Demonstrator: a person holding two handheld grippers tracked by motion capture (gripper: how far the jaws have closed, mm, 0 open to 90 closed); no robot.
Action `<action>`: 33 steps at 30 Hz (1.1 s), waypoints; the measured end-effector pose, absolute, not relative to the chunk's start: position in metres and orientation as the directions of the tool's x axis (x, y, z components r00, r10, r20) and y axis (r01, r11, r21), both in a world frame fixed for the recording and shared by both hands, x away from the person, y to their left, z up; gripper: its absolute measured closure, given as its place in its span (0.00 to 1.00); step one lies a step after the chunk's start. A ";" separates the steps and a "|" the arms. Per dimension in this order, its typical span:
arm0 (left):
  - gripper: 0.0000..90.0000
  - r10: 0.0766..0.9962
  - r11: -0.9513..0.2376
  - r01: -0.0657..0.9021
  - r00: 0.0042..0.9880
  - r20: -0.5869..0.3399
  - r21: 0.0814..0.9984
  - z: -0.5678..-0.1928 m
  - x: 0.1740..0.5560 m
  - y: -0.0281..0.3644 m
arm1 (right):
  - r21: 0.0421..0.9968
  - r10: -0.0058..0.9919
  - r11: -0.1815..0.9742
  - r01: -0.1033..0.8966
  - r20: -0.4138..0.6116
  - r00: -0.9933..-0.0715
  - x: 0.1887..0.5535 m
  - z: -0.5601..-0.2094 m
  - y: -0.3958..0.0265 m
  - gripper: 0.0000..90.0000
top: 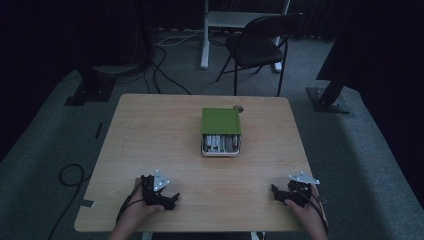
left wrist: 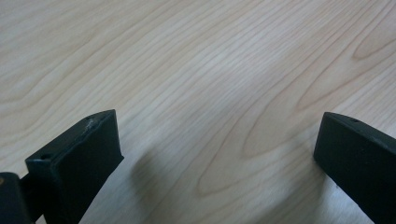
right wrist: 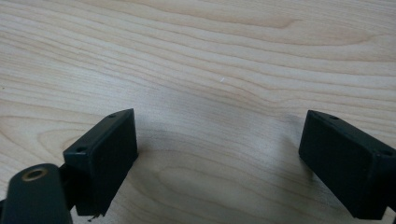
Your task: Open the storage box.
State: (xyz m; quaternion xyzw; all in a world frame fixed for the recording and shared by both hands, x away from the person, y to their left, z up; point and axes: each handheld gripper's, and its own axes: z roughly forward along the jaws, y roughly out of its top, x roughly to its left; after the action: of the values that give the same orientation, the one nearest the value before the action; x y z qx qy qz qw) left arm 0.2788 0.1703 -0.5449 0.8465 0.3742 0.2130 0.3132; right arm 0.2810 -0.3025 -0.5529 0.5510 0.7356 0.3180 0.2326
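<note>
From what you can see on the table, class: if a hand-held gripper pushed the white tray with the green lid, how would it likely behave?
The white tray sits low and flat on the table, so it would probably slide rather than tip. It looks packed with grey items, so it is likely heavy for its size. The green lid covers only part and might shift.

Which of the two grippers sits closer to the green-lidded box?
The left gripper, I'd say: it rests nearer the table's middle, while the right gripper sits farther out from the box.
</note>
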 end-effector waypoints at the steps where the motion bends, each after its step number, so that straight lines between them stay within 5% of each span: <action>1: 0.01 0.761 -0.532 0.491 0.634 0.135 0.690 -0.545 0.280 0.168 | 0.724 0.959 0.191 0.663 0.008 -0.285 0.281 -0.553 -0.302 0.12; 33: 0.01 0.639 -0.681 0.310 0.694 0.332 0.663 -0.537 0.299 0.114 | 0.723 0.959 0.191 0.664 0.008 -0.284 0.281 -0.553 -0.302 0.12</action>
State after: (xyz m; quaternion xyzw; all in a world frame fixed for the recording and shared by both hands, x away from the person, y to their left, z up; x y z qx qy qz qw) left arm 0.2989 0.1139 -0.5366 0.8726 0.2721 0.2812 0.2924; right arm 0.2809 -0.3024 -0.5528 0.5514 0.7358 0.3173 0.2321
